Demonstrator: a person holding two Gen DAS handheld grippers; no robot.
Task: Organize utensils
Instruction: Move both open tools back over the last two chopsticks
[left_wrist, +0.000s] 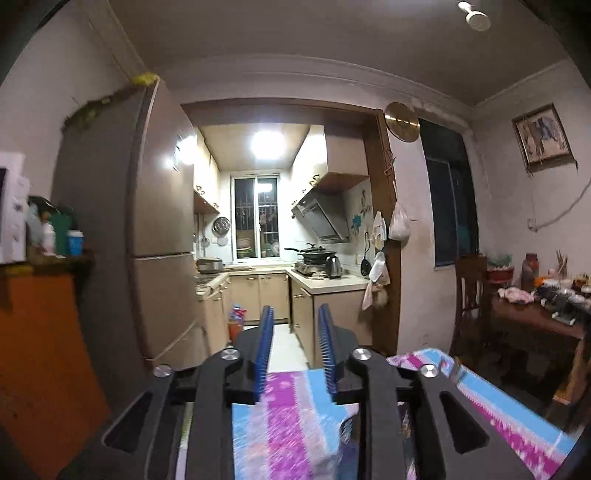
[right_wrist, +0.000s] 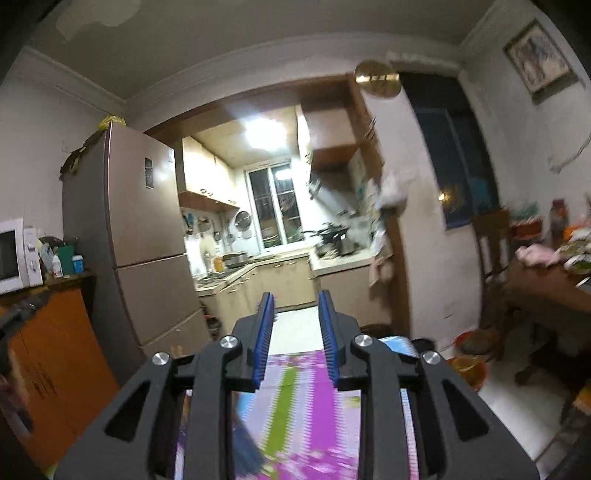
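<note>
Kitchen doorway fills the left wrist view: your left hand-held gripper (left_wrist: 295, 314) is raised level, its blue-padded jaws apart with nothing between them, pointing over a pink-and-blue patterned cloth (left_wrist: 291, 417) toward the fridge (left_wrist: 147, 221) and the kitchen surface (left_wrist: 332, 282) beyond. No utensil for sorting is within reach here; the nearest candidates are pans on the stove (left_wrist: 314, 254) and what may be sticks in a holder on the wooden surface (left_wrist: 535, 317) far right, too small to confirm. Right wrist view, blurred: your right hand-held gripper (right_wrist: 295, 302) is likewise held up, jaws apart and empty, over the same kind of cloth, with a microwave (right_wrist: 14, 254) on the orange cabinet (right_wrist: 55, 350) at left and the cluttered wooden surface at right edge. Task not begun, by the look of it. Judgement on handling: kitchen utensils will likely be stiff, light and slick-handled; take each mid-handle, near its balance point, jaws across the narrow side, and expect thin metal ones to pivot if pinched near an end.
</note>
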